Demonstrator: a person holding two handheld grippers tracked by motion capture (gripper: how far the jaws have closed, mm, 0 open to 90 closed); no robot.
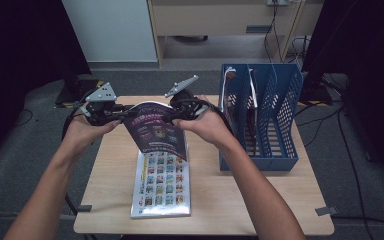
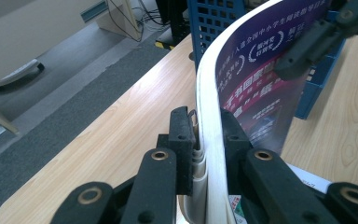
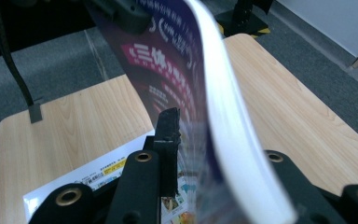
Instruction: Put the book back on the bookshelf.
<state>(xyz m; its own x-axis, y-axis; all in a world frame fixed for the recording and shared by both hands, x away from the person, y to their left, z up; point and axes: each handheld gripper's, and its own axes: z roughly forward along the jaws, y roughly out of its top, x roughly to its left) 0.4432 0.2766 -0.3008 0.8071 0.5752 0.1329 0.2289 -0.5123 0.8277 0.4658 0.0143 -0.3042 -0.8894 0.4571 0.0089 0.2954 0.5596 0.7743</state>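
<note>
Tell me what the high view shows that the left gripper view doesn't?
High view alone: both forearms, the right hand, and a second book lying flat on the table. Left gripper view alone: the left gripper seen close up, its jaws pressed on the page edge of the purple book. Both share: that lifted purple book, the blue file rack, the wooden table and the right gripper.

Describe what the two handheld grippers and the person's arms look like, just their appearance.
Both the left gripper and the right gripper are black, each topped by a grey three-cornered plate and trailing a black cable. Up close, the jaws are matte black bars joined by brass-coloured pivot rings. The person's forearms are bare, with no sleeves in view, and no gloves are worn.
</note>
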